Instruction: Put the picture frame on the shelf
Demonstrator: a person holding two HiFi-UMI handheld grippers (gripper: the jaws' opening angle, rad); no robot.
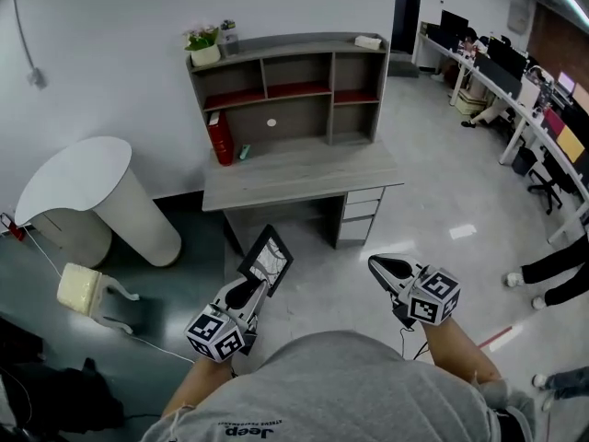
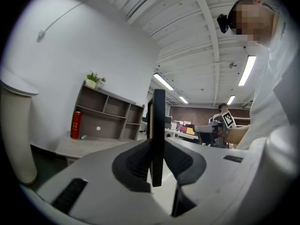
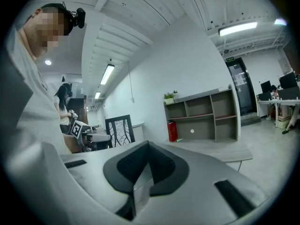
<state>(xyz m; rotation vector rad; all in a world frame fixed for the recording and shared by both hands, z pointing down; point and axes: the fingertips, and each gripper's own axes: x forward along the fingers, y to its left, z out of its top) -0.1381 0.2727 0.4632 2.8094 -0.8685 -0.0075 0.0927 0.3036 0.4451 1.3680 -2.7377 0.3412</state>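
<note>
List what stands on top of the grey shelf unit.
A potted plant and a small container at the left end of the shelf, a pale box at its right end. The plant hides the corner behind it.

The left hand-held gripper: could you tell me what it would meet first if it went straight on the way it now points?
Its way looks free across the floor; then the left hand-held gripper, picture frame leading, would probably meet the grey desk below the shelf, though depth is unclear.

Matt grey wood-grain shelf [image 1: 294, 46] and desk [image 1: 304, 175]; glossy, reflective pale floor [image 1: 442, 201]; smooth black picture frame [image 1: 266, 259].
</note>
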